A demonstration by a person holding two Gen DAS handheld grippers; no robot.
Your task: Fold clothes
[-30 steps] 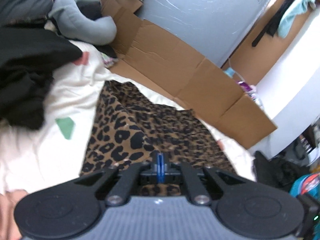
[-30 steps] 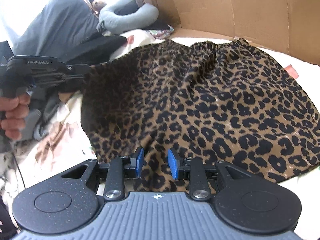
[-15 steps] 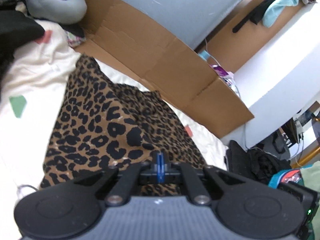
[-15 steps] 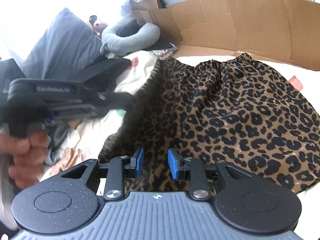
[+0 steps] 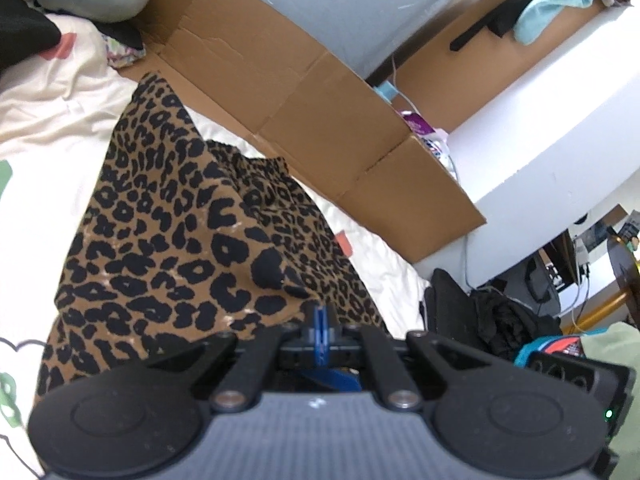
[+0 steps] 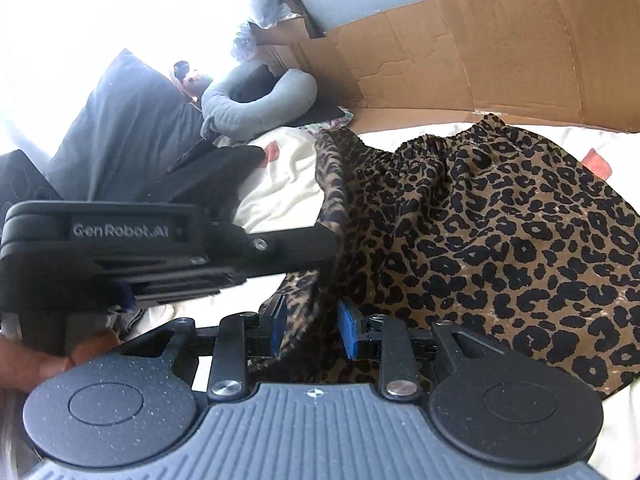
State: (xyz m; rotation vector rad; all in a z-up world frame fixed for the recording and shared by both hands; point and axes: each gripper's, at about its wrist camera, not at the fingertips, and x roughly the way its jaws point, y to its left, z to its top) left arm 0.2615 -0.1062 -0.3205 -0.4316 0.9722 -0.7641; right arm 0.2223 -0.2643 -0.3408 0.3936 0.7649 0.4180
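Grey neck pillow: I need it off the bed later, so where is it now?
The grey neck pillow lies at the bed's far left in the right wrist view, against the cardboard, beyond the leopard-print skirt.

The skirt's (image 5: 172, 240) near hem vanishes behind the left gripper (image 5: 320, 322) body. In the right view, that gripper (image 6: 332, 248) hides its own tips in fabric, a hand (image 6: 36, 364) is cut off at the left edge, and the window glare washes out the top-left corner.
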